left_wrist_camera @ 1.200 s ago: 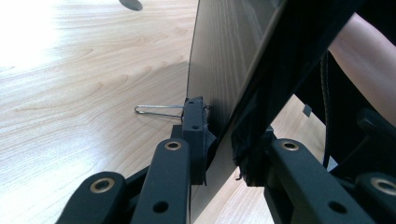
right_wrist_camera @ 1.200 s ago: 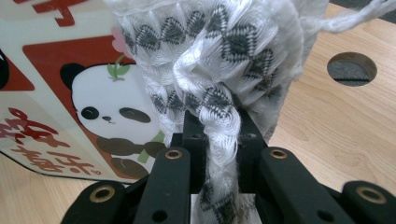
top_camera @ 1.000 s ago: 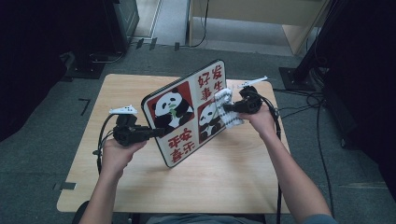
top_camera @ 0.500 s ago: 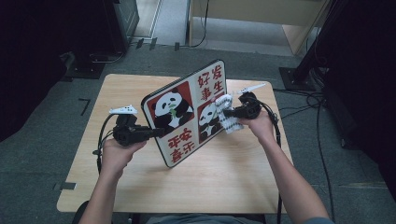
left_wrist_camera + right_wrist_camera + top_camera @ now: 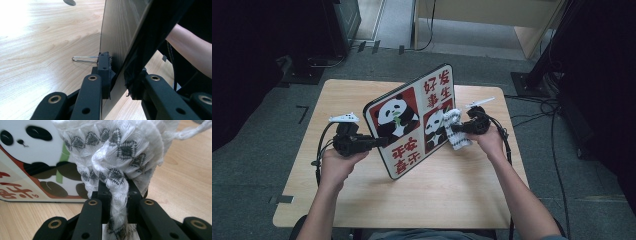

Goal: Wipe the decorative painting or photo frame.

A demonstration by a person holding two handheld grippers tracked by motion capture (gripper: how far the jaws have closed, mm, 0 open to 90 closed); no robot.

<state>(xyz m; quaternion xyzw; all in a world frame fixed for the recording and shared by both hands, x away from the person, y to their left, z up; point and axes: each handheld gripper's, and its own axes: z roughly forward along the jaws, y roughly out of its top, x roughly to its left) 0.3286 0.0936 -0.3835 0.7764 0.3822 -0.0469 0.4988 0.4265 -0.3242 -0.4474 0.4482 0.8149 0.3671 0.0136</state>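
Note:
A board (image 5: 412,120) printed with panda pictures and red characters stands tilted on its lower edge on the wooden table (image 5: 347,95). My left gripper (image 5: 379,141) is shut on the board's left edge. In the left gripper view its jaws clamp the thin board (image 5: 117,32) edge-on, my left gripper (image 5: 118,82) near a black clip with a wire handle (image 5: 83,58). My right gripper (image 5: 453,129) is shut on a white cloth (image 5: 457,137) with black diamond patterning, which rests against the board's face. The bunched cloth (image 5: 120,150) rises from my right gripper (image 5: 117,192) in front of the panda picture (image 5: 27,157).
The table stands on grey carpet, with dark furniture at the left and right. Black cables (image 5: 542,107) lie on the floor to the right. Bare wood lies in front of the board toward the person and behind it.
My right gripper has slid the cloth down the board's face toward the table. The left gripper and the board have stayed where they were.

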